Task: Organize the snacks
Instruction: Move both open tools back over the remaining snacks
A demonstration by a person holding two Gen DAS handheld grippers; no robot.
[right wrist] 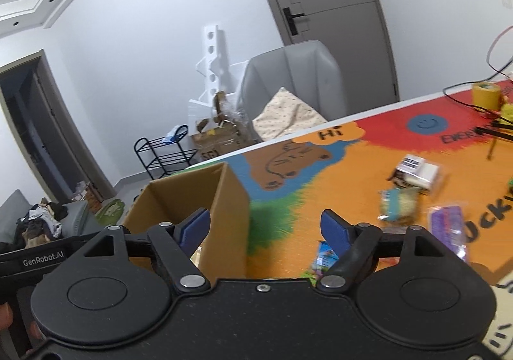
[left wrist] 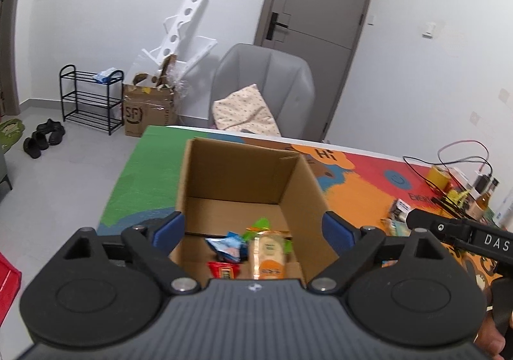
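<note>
room: white walls, grey door [left wrist: 320, 7], grey padded chair [left wrist: 266, 84] with a dotted cream cushion behind the table; black wire shoe rack [left wrist: 89, 97] at 9 o'clock in the left view.
surface: table under a bright painted mat [right wrist: 336, 193] in green, orange, red and blue. It doubles as the staging area for loose packs.
box: open brown cardboard box [left wrist: 243, 174] near the mat's green end, flaps out of the way, mouth up so packs can be dropped straight in.
box contents: orange-and-cream snack pouch [left wrist: 268, 255] at centre floor, blue-white packet [left wrist: 226, 246] at its 9 o'clock, small red packet [left wrist: 222, 270] at 7 o'clock, green wrapper [left wrist: 259, 227] at 12. Loosely piled, probably dropped rather than arranged.
left gripper [left wrist: 253, 228]: over the box mouth, angled down, blue pads spread wide, nothing between them. Reads as released above the pile.
right gripper [right wrist: 266, 228]: box's right wall at 9 o'clock, aimed at bare mat, jaws apart and empty. Left pad overlaps the box corner in view; contact unclear.
still outside: blue-green packet [right wrist: 323, 259] just below the right pad, clear bag of white-and-dark packs [right wrist: 416, 172] at 2 o'clock, teal-tan pack [right wrist: 397, 204] beneath it, purple pack [right wrist: 449, 225] at 3 o'clock.
clutter: yellow tape roll [right wrist: 485, 94] and cables at far edge, not snacks.
progress: judged partway; several packs remain.
next: blue-green packet is nearest to the right gripper. It looks like thin film and likely slippery, so pinch it across the body.
</note>
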